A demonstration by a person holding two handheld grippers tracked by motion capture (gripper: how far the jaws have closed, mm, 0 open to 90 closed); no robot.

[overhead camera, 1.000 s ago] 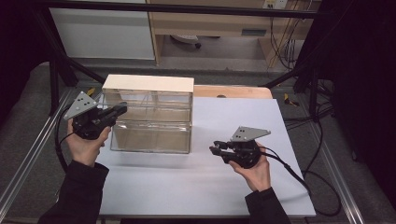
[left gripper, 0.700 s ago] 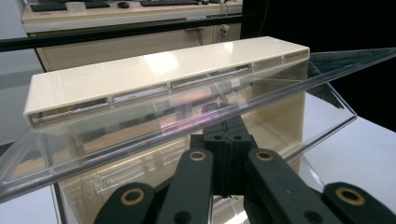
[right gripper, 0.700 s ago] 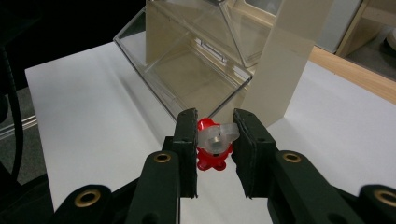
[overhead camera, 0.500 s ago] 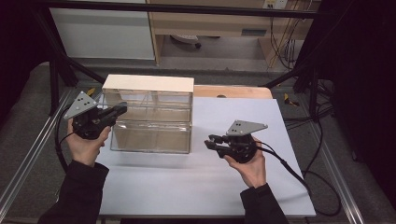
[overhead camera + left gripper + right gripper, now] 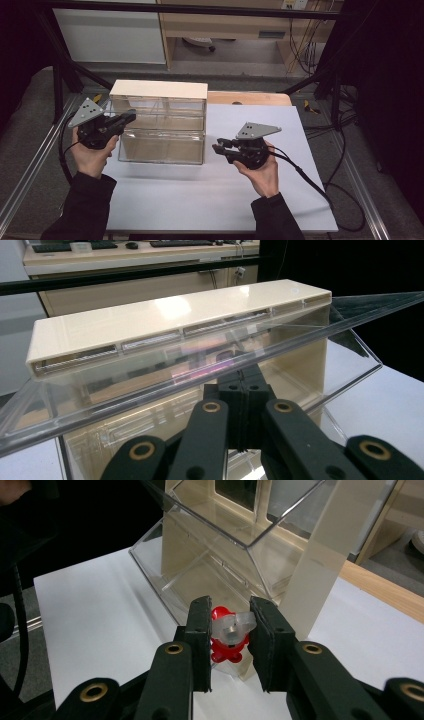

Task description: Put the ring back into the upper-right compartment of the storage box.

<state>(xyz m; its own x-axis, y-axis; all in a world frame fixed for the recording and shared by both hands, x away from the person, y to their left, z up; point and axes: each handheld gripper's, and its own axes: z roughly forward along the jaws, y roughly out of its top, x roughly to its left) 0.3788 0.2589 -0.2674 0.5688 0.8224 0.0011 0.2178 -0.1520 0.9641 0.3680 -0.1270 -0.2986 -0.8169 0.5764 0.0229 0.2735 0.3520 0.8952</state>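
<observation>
Holding a small red-and-clear toy [image 5: 229, 635] between its pads, the right claw [image 5: 218, 148] sits centre frame beside the clear bin [image 5: 162, 127]. Left claw [image 5: 244, 405] pinches the bin's lifted flap [image 5: 200, 375] — thin, slippery, brittle. Toy judged light, rigid; grip its middle.

My left gripper [image 5: 245, 390] has its black jaws pressed together on the edge of the clear flap [image 5: 200, 375] of the cream-topped clear box [image 5: 165, 320], holding it tilted above the white tabletop [image 5: 395, 405].
</observation>
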